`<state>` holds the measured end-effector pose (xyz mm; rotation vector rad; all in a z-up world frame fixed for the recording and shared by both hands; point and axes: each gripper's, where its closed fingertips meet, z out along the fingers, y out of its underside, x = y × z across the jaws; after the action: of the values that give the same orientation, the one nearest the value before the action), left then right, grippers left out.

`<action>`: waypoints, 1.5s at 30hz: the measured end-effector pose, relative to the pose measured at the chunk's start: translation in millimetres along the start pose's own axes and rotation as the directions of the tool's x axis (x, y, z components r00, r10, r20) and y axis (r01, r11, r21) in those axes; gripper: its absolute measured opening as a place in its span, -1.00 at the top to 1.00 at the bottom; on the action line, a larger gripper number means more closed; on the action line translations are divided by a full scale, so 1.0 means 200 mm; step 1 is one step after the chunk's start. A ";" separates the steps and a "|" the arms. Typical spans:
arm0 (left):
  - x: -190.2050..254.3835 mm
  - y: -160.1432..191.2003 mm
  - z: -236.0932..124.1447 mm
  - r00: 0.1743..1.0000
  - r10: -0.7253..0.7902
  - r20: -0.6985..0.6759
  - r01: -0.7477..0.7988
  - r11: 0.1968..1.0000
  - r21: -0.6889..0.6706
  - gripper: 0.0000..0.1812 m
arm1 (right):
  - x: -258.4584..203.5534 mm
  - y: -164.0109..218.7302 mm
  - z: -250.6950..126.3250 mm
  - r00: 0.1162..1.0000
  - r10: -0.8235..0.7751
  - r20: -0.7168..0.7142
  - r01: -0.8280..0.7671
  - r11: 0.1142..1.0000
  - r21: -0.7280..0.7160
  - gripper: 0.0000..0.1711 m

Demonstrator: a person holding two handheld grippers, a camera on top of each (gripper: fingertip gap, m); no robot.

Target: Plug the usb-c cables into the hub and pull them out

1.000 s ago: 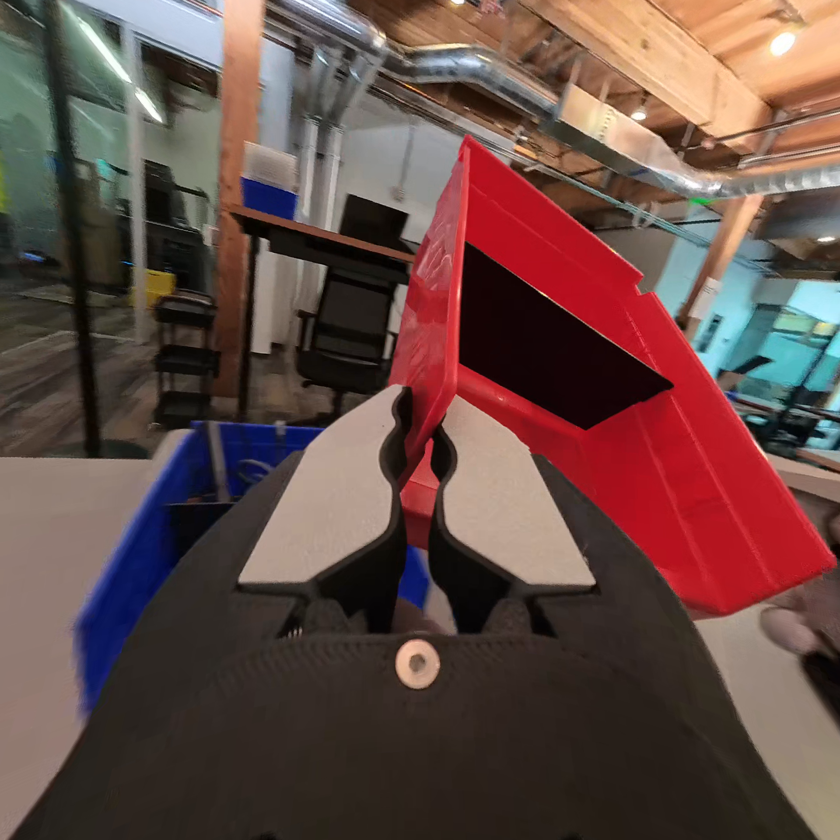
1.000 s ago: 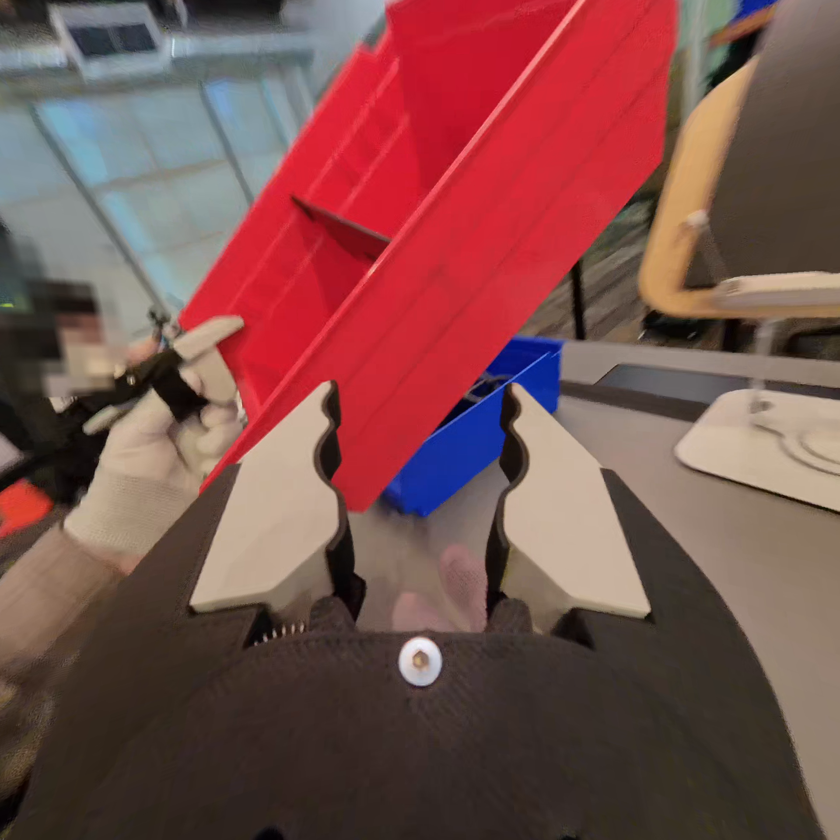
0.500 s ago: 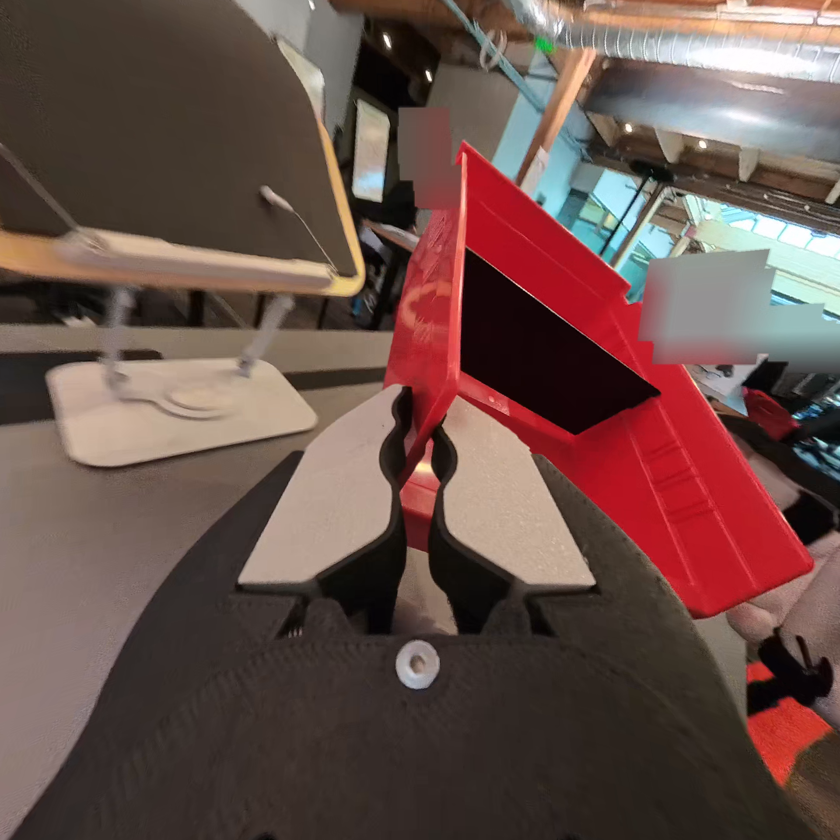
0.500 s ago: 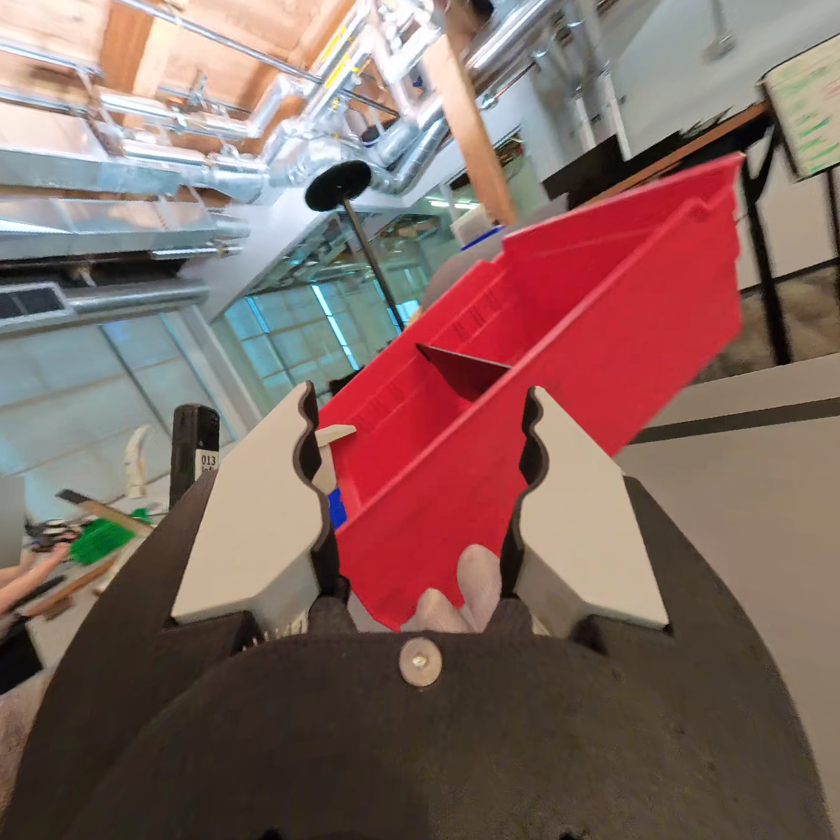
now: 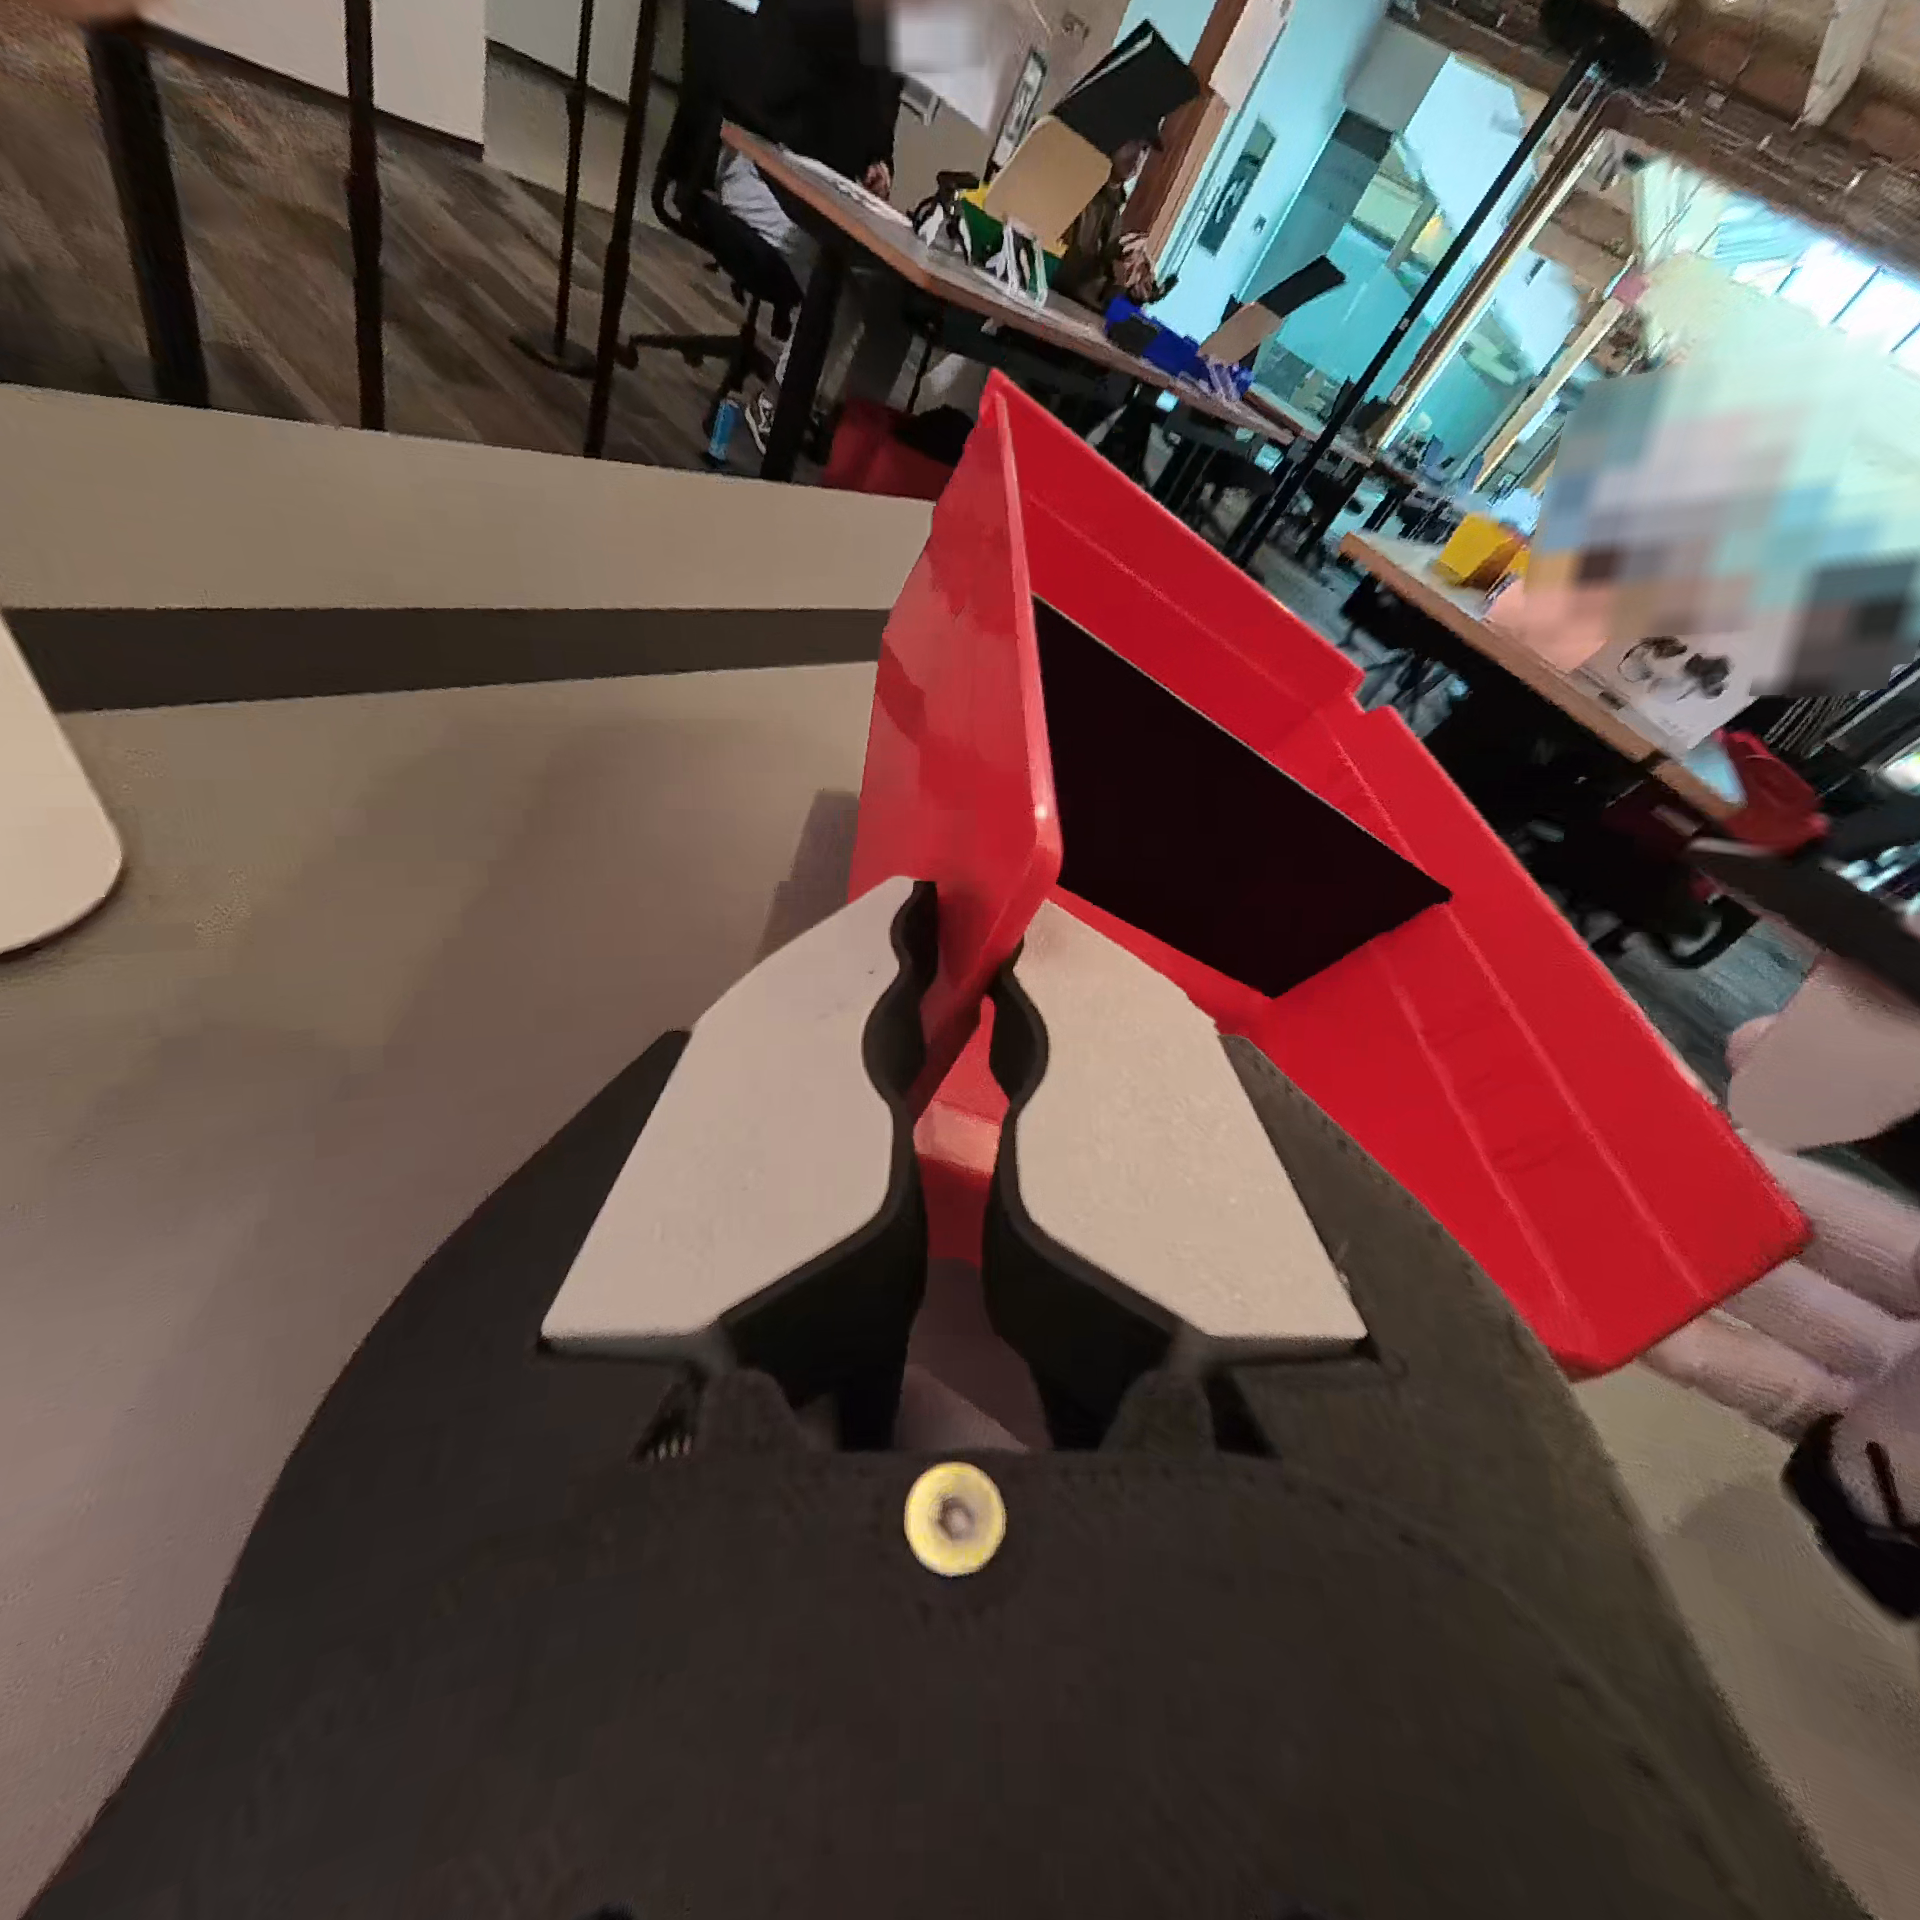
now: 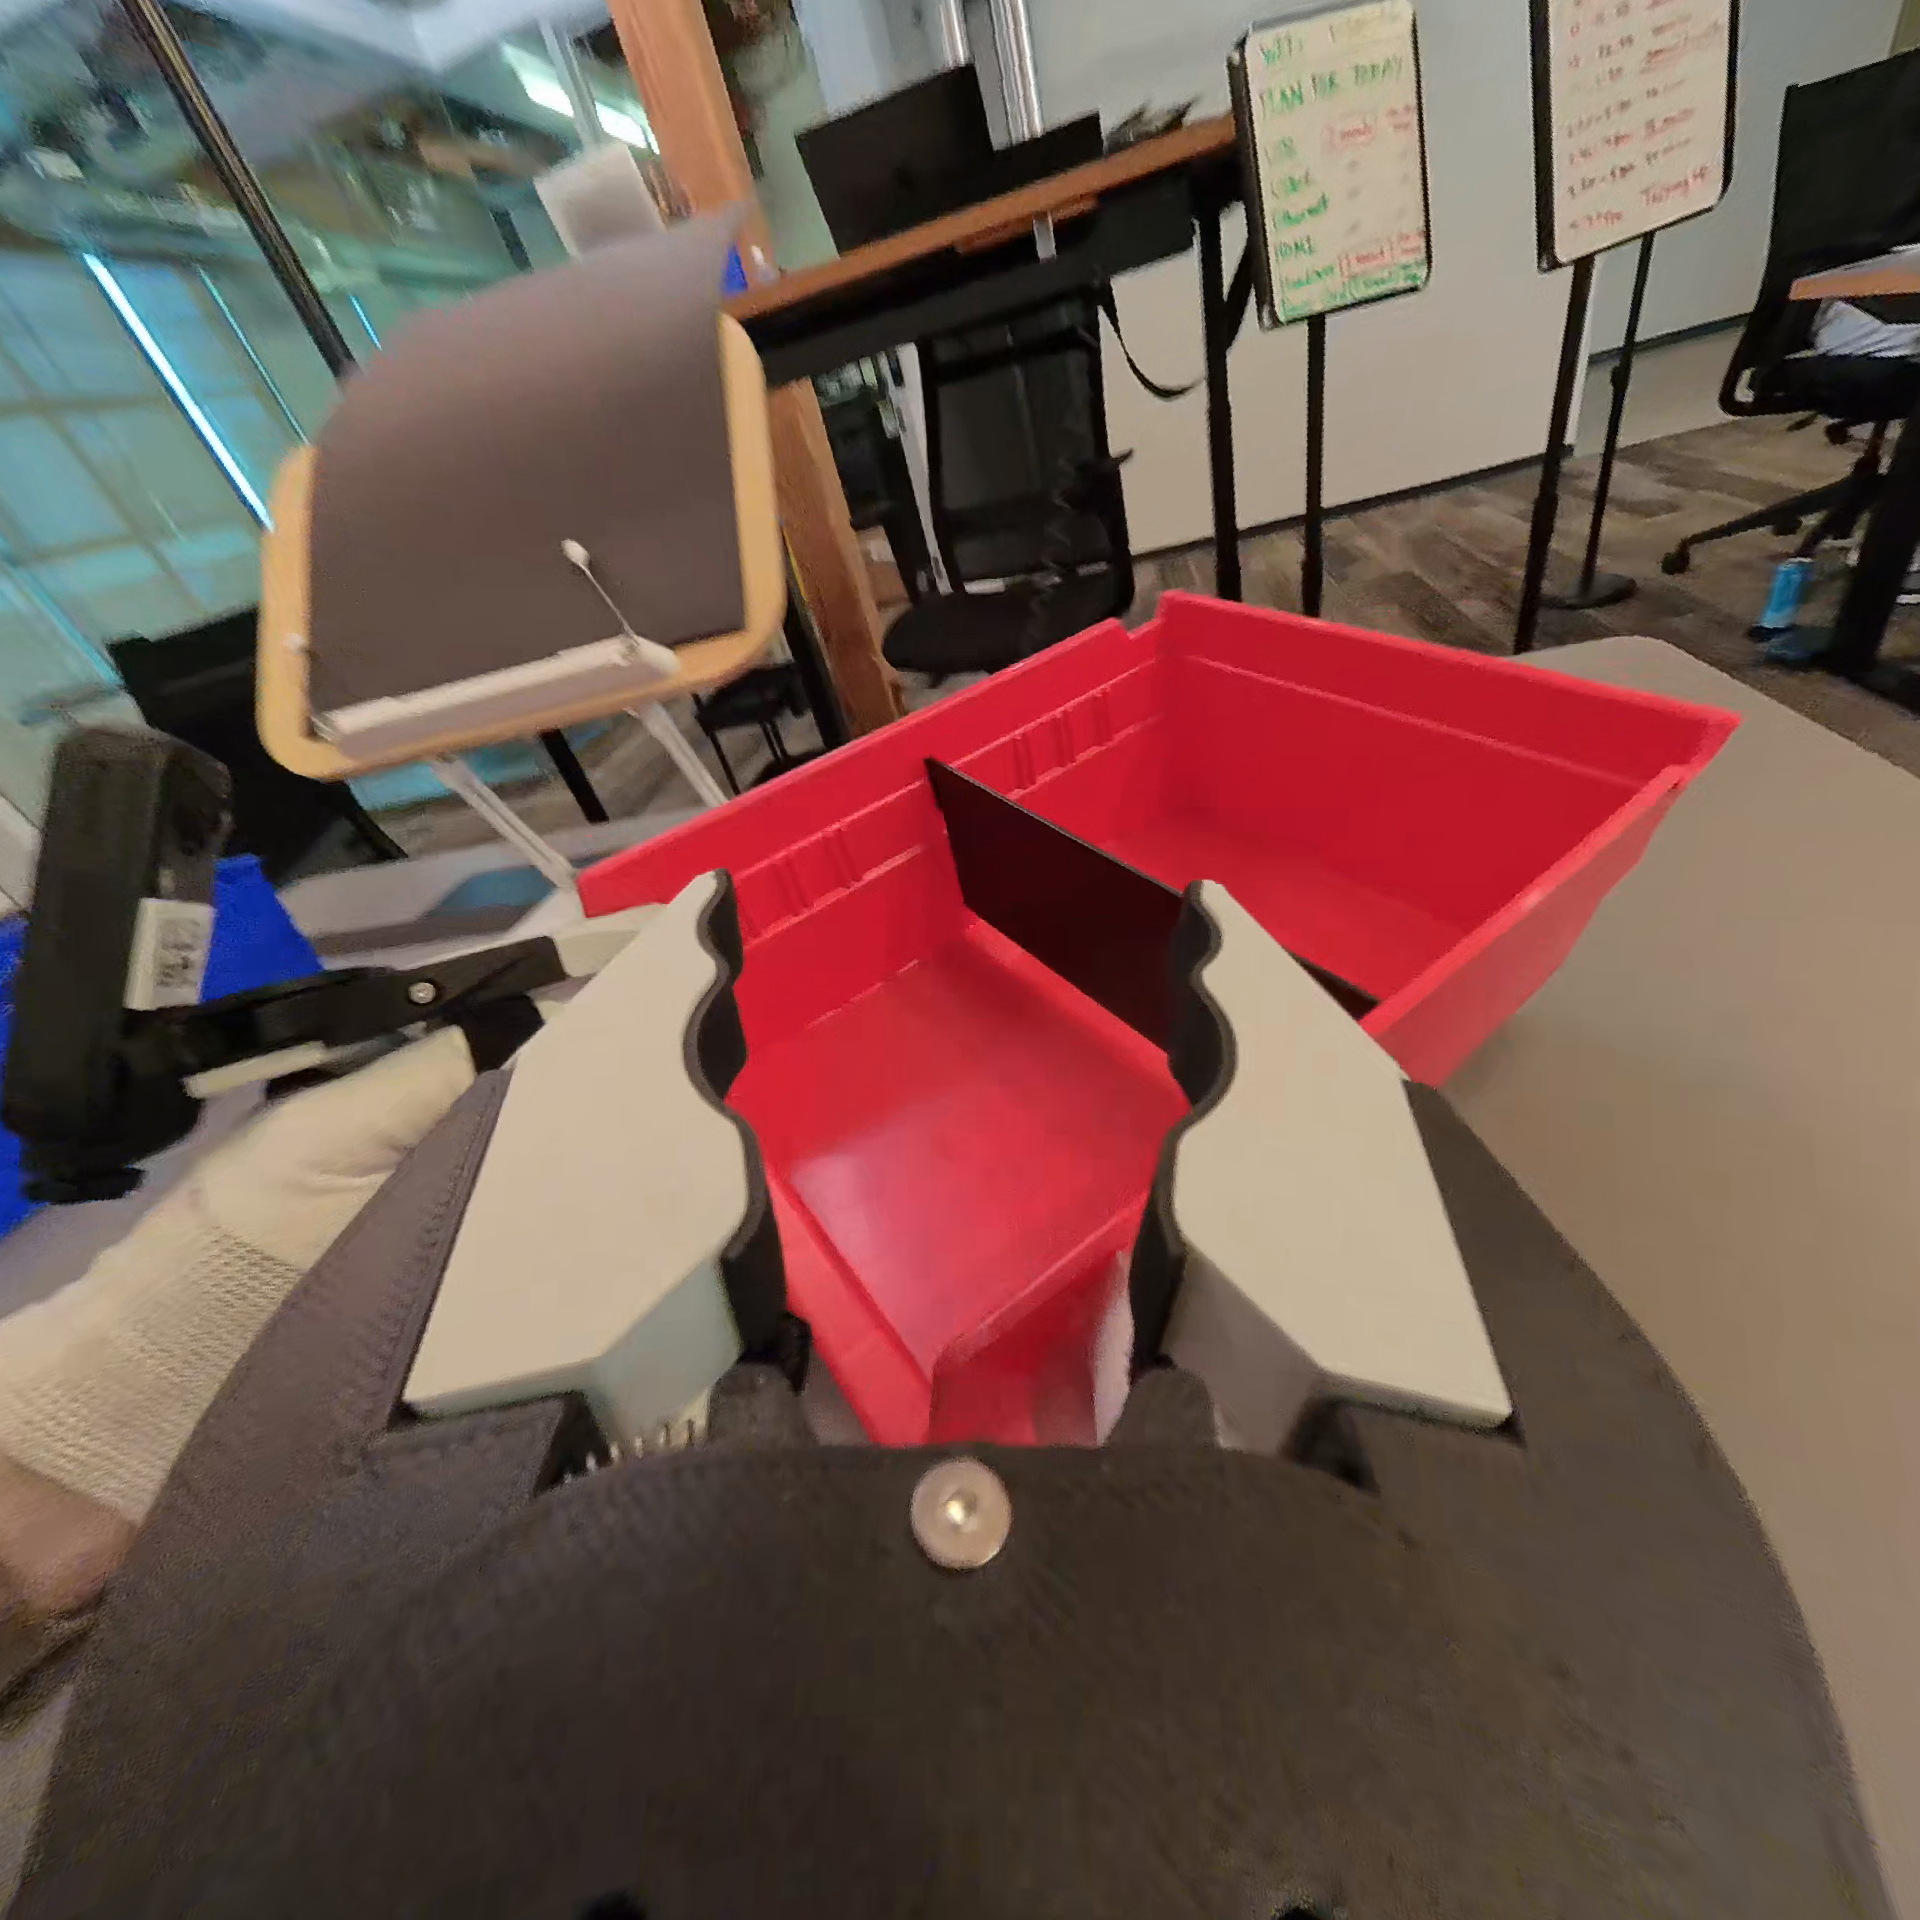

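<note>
Swung down from its earlier tilt, the red bin [image 6: 1299, 831] is pinched at one end wall by the left claw [image 5: 961, 977]; the spread right claw [image 6: 961, 1049] straddles its near corner, long axis running away; no hub or cables are seen.

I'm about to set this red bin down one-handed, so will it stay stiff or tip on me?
The red bin looks like rigid moulded plastic with ribbed walls, so probably stiff. Both compartments either side of the black divider look empty, so likely light. The left tongs pinch only one thin end wall, so the long body may swing or tip from there.
</note>
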<state>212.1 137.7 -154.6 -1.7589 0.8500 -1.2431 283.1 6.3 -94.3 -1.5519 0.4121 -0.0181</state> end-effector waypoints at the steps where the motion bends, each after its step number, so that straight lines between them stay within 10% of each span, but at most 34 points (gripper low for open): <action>1: 0.00 0.03 0.03 1.000 0.026 0.009 -0.026 0.999 -0.023 0.91 | 0.04 0.02 0.03 1.000 -0.018 -0.013 0.018 0.999 -0.030 0.06; 10: -0.01 0.20 0.06 0.994 0.103 -0.022 -0.105 0.985 -0.140 0.86 | 0.22 0.09 0.14 0.996 -0.089 -0.023 0.085 0.987 -0.138 0.20; 16: 0.01 0.21 -0.11 0.982 0.178 -0.054 -0.185 0.970 -0.159 0.75 | 0.30 0.17 -0.12 0.959 -0.219 -0.182 0.185 0.965 -0.187 0.15; 25: 0.12 0.35 -0.03 0.960 0.248 -0.129 -0.275 0.918 -0.286 0.86 | 0.49 0.41 -0.09 0.909 -0.367 -0.199 0.268 0.878 -0.398 0.88; 31: 0.30 0.40 0.14 0.947 0.269 -0.178 -0.313 0.897 -0.311 0.81 | 0.83 0.32 0.10 0.914 -0.345 -0.216 0.223 0.868 -0.443 0.98; 40: 0.33 0.34 0.47 0.960 0.241 -0.139 -0.274 0.908 -0.316 0.79 | 1.13 0.23 0.40 0.941 -0.288 -0.178 0.185 0.879 -0.440 0.97; 45: 0.34 0.23 0.38 0.972 0.175 -0.156 -0.210 0.944 -0.253 0.28 | 1.22 0.07 0.30 0.860 -0.406 -0.309 0.278 0.881 -0.383 0.36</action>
<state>300.7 76.6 -182.1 -1.7639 1.2877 -1.1653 523.3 -2.0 -170.9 -1.9442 0.4491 -0.5711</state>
